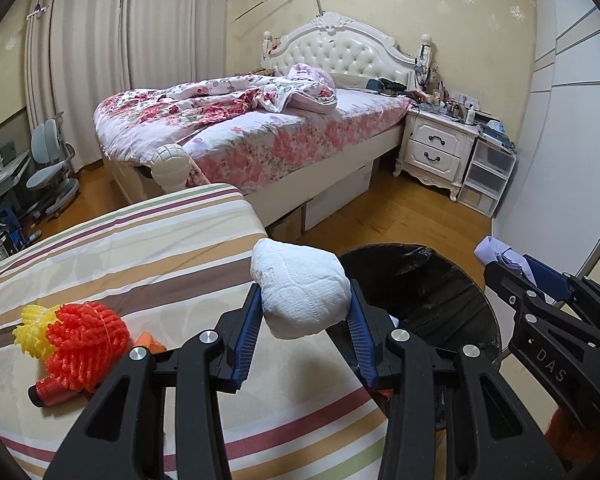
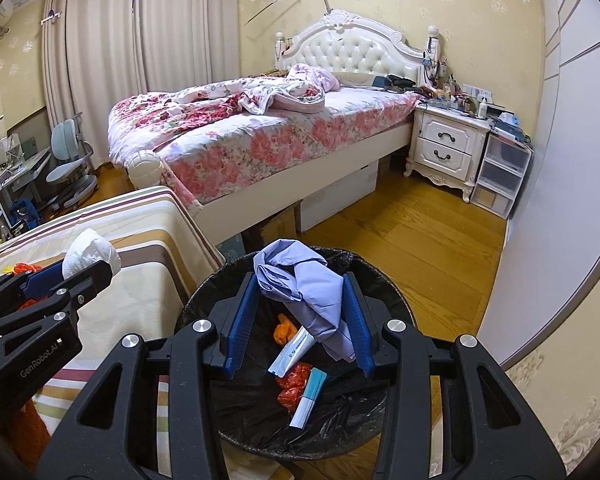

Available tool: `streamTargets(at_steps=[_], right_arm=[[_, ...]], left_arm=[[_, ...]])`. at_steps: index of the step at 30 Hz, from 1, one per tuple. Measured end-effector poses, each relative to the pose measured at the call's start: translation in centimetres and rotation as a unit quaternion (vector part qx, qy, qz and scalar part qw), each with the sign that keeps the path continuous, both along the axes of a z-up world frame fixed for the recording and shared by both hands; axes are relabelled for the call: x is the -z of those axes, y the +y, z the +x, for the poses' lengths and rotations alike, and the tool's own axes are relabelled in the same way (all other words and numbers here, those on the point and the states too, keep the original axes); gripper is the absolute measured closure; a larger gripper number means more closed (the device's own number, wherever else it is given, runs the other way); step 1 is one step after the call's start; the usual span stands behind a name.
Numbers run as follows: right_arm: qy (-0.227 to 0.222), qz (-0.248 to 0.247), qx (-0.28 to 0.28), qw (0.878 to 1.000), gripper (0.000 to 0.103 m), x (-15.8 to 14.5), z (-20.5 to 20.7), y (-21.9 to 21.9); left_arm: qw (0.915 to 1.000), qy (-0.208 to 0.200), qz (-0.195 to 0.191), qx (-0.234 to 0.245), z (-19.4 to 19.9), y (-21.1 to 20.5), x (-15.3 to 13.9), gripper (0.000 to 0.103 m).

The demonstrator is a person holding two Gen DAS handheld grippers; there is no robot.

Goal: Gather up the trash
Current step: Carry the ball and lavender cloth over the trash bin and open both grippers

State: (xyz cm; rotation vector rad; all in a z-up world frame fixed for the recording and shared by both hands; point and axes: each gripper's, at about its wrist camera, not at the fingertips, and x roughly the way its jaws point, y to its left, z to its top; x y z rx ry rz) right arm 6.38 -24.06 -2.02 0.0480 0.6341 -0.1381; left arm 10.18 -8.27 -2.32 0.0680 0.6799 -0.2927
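Left wrist view: a crumpled white paper towel (image 1: 302,290) is clamped between the blue pads of the left tool (image 1: 304,312), held at the striped desk (image 1: 148,248) edge beside the black-lined trash bin (image 1: 452,300); red and yellow foam nets (image 1: 76,336) lie on the desk. Right wrist view: the right tool (image 2: 300,304) is closed on a crumpled lavender sheet (image 2: 300,276) above the bin (image 2: 204,300), which holds orange wrappers (image 2: 294,384) and packets (image 2: 292,354).

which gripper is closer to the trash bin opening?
Right. The right gripper holds crumpled purple paper directly over the bin; the left gripper, holding a white wad, is beside its rim.
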Motion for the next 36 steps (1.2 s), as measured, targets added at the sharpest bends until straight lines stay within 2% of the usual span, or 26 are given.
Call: streamTargets(at_steps=[22,24,26,27,28,31,36], right_arm=[[0.02,0.014,0.033,0.999,0.061,2.0,1.7,-2.7],[0.022,0.018,0.034,0.999,0.06,2.1,1.7,-3.0],[0.024,0.017,0.036,0.999,0.055,2.2,1.7,-3.1],[0.023,0.015,0.039,0.999,0.049,2.3,1.6,-3.1],[0.021,0.014,0.041,0.999,0.048,2.3,1.6,-3.2],[0.02,0.01,0.047,0.999,0.048,2.3,1.3,-3.3],[0.019,0.01,0.05,0.999,0.048,2.0,0.6,-3.2]], left_arm=[[0.9993,0.016,0.026,0.02,2.4,-3.7,2.0,0.06],[0.9991,0.021,0.025,0.025,2.6,-3.8,2.1,0.057],[0.9992,0.019,0.028,0.022,2.6,-3.8,2.2,0.045],[0.9993,0.015,0.029,0.018,2.6,-3.8,2.2,0.037],[0.9994,0.014,0.029,0.015,2.5,-3.6,2.2,0.033],[0.9995,0.019,0.024,0.01,2.5,-3.3,2.3,0.028],[0.9996,0.019,0.022,0.002,1.9,-2.4,1.9,0.026]])
